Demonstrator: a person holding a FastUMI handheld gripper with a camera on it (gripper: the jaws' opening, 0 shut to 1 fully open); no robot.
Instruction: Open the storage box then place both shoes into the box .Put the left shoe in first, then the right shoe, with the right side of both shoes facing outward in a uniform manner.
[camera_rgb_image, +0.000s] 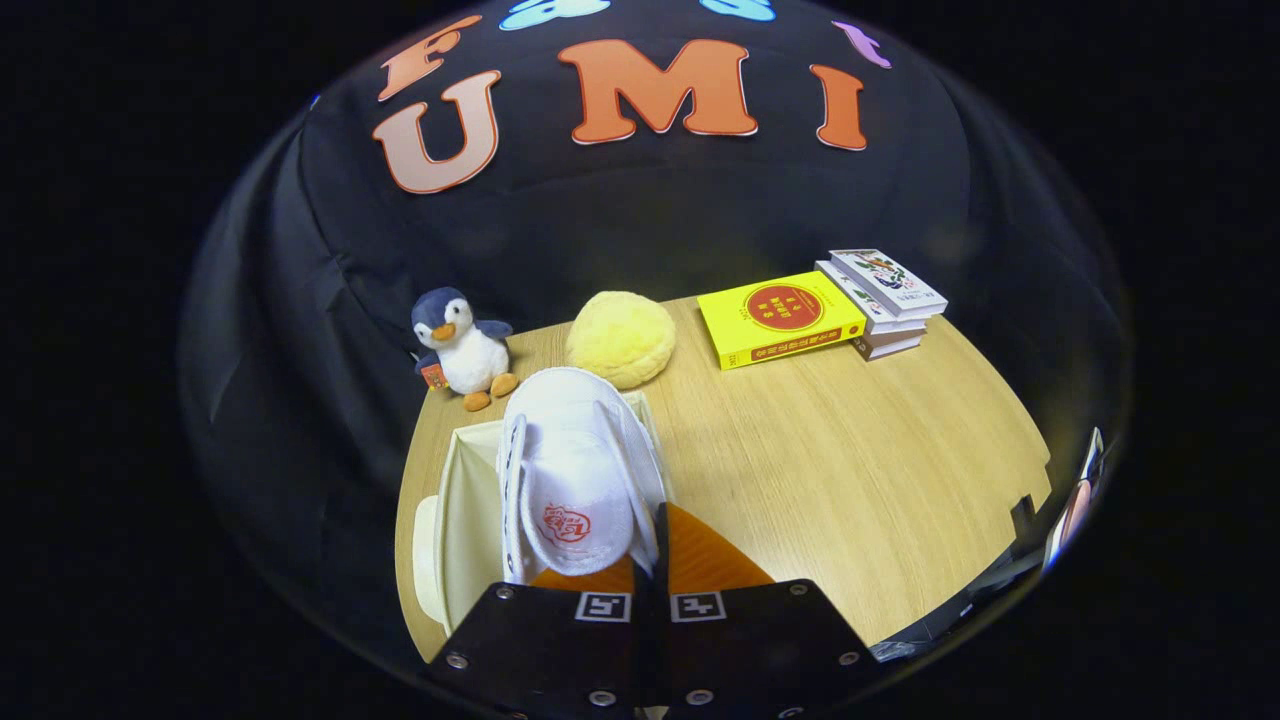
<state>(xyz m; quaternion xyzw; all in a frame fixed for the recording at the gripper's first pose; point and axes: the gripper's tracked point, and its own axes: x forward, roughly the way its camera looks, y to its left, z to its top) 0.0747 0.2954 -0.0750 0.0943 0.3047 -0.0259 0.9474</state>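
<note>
**Shoe held over the open box — placing step in hand**

My tool (648, 580) is narrow, its fingers drawn together on the rear edge of a white shoe (575, 470); I judge the pinch bears on the heel collar, though the contact itself is hidden under the tool body. The shoe hangs toe-forward over the open storage box (462, 500), which stands on the worktop (850, 450). An orange lining shows in the shoe's opening.

Landmark: the box. Just beyond it a yellow plush ball (620, 337); beyond and to the left a penguin toy (462, 345); well beyond to the right a yellow book (780, 318) beside a stack of books (885, 300).

Step, by my judgement: one shoe going in. Which foot it is, I cannot tell.

Next move calls for lowering it between the box walls, checking its side orientation, then releasing.

Writing: a red stamp-like mark on the tongue, not legible. Book covers too small to read.
</note>
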